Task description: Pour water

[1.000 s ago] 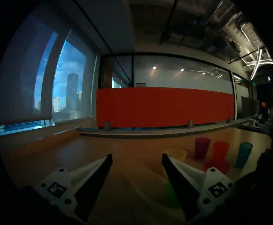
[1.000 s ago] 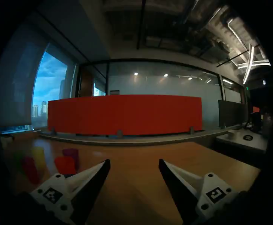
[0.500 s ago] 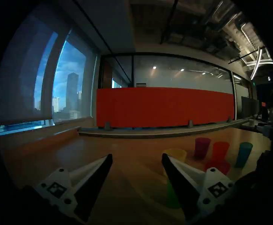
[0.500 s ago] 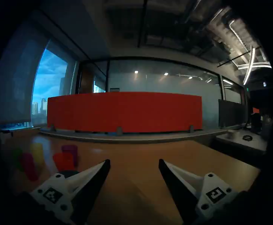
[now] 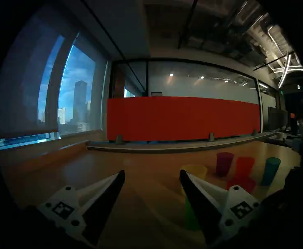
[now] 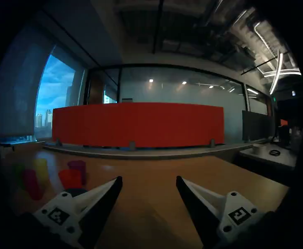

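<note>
Several coloured plastic cups stand on a wooden table (image 5: 151, 166). In the left gripper view a yellow cup (image 5: 195, 171), a purple cup (image 5: 225, 162), a red cup (image 5: 245, 166) and a teal cup (image 5: 271, 170) stand ahead to the right. A green cup (image 5: 190, 216) sits partly hidden behind the right finger. My left gripper (image 5: 151, 174) is open and holds nothing. In the right gripper view the purple cup (image 6: 77, 167), red cup (image 6: 70, 178) and yellow cup (image 6: 41, 169) stand at the left. My right gripper (image 6: 148, 180) is open and holds nothing, well to the right of the cups.
A red partition (image 5: 180, 118) runs along the table's far edge, with a glass wall behind it. Large windows (image 5: 76, 99) are on the left. A second desk (image 6: 267, 155) with small objects stands to the right of the table.
The right gripper view has shifted a little, so the cups sit slightly higher in it. The left gripper view has not changed. Both grippers stay open.
</note>
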Tool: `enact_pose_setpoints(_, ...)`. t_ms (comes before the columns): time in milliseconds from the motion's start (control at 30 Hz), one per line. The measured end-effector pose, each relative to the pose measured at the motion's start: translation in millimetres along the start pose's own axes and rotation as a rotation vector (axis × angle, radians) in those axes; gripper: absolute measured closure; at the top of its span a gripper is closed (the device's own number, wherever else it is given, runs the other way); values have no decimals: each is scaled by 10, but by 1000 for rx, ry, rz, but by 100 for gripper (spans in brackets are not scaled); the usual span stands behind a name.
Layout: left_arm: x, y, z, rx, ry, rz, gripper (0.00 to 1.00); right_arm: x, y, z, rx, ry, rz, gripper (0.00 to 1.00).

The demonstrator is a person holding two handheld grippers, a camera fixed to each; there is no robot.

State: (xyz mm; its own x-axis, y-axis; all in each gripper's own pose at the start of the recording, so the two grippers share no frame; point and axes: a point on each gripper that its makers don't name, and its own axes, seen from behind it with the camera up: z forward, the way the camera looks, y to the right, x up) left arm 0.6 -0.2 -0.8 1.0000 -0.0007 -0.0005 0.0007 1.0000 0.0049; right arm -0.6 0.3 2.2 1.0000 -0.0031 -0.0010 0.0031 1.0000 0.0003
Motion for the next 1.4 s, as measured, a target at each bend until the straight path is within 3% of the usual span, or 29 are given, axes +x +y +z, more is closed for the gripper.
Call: enact_pose_setpoints(1400,-4,5,-3,0,0,0,2,-9,-30,-4,8,-2,2,0)
